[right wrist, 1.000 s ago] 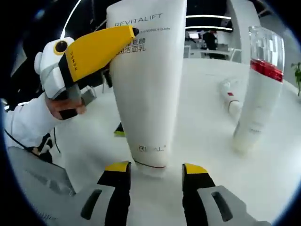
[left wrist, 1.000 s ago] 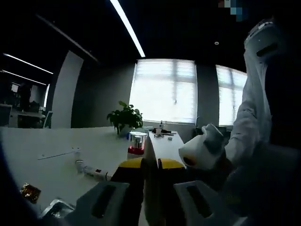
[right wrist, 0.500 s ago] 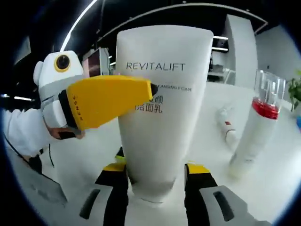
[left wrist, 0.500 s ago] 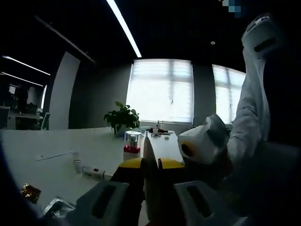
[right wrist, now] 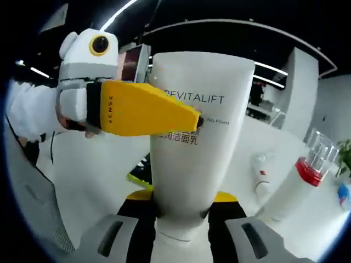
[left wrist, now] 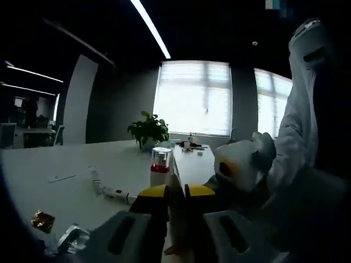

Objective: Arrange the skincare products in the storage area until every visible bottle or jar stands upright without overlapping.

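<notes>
The white desk [right wrist: 98, 181] carries the large Revitalift tube [right wrist: 192, 142], standing cap-down and pinched low between the right claw's [right wrist: 181, 204] jaws, with the left claw [right wrist: 143, 108] closed on its upper edge. Releasing unevenly could topple it toward the nearby red-banded bottle [right wrist: 299, 183].

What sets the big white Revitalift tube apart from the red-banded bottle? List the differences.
The Revitalift tube is wide, flat-topped and printed with lettering; the red-banded bottle is slim with a clear cap. The tube is clamped by the left gripper and sits between the right gripper's jaws; the bottle stands free on the table. Both are white-bodied and upright.
</notes>
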Demonstrator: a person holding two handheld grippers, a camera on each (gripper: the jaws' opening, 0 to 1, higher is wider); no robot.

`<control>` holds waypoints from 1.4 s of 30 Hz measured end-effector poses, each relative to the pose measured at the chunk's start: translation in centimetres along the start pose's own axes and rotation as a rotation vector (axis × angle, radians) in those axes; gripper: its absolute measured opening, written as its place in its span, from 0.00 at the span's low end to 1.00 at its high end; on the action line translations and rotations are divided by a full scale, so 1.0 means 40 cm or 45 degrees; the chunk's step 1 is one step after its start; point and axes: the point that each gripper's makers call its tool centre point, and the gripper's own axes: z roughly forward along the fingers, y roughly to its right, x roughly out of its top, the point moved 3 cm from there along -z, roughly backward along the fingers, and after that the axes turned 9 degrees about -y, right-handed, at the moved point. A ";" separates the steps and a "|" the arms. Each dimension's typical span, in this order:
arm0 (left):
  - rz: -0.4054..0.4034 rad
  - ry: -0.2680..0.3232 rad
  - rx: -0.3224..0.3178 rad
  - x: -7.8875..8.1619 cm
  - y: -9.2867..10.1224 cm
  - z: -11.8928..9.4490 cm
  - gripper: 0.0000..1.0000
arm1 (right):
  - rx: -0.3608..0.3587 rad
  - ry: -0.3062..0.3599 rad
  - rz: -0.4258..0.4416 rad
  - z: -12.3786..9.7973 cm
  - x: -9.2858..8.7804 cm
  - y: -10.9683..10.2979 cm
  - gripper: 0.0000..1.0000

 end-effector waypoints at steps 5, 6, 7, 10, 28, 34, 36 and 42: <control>0.032 -0.110 0.026 0.025 -0.027 0.002 0.09 | -0.040 0.017 -0.075 0.011 0.008 0.016 0.29; 0.019 -0.136 0.013 0.024 -0.029 0.004 0.11 | -0.044 0.020 -0.067 0.014 0.007 0.020 0.29; 0.016 -0.148 0.012 0.023 -0.034 0.008 0.13 | -0.045 0.027 -0.044 0.017 0.008 0.027 0.29; 0.036 -0.216 0.021 0.017 -0.044 0.026 0.18 | -0.066 0.034 -0.034 0.021 0.007 0.039 0.29; 0.107 -0.603 -0.046 -0.008 -0.069 0.087 0.12 | -0.140 0.079 -0.024 0.029 0.000 0.108 0.29; 0.138 -0.702 -0.069 -0.007 -0.076 0.112 0.13 | -0.152 0.092 0.036 0.031 -0.001 0.126 0.29; 0.168 -0.724 -0.058 -0.008 -0.078 0.119 0.12 | -0.156 0.091 0.046 0.031 -0.002 0.129 0.29; 0.228 -0.771 -0.066 -0.004 -0.071 0.133 0.08 | -0.168 0.091 0.057 0.035 -0.004 0.144 0.29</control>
